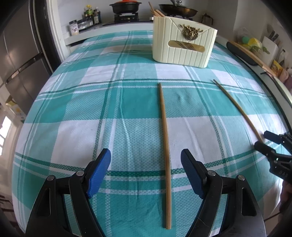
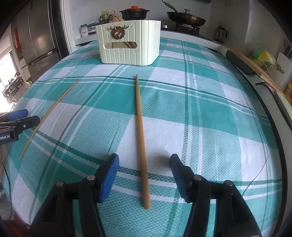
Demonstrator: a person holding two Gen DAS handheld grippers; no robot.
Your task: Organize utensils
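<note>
Left wrist view shows our left claw (image 1: 146, 169) spread wide and gripping nothing, straddling one chopstick (image 1: 165, 125) that lies flat on the checked cloth of the desk (image 1: 73, 109). Our right claw (image 2: 144, 175) is likewise wide open and empty, with the second chopstick (image 2: 140, 131) lying between its fingers. The two sticks lie well apart, both pointing toward the cream holder (image 1: 184, 47) at the far side of the desk, where more chopsticks (image 1: 155, 11) already stand.

We judge the step in hand to be picking up both sticks. To do it well, we should lower each claw until the pads nearly brush the cloth, centre the stick between them, and close near the thick end so the stick does not roll or pivot. The left stick lies closer to the right-hand pad, so a small shift sideways would help.

We cannot see into the holder or tell how it is divided. How high the fingertips sit above the cloth is hard to make out.
</note>
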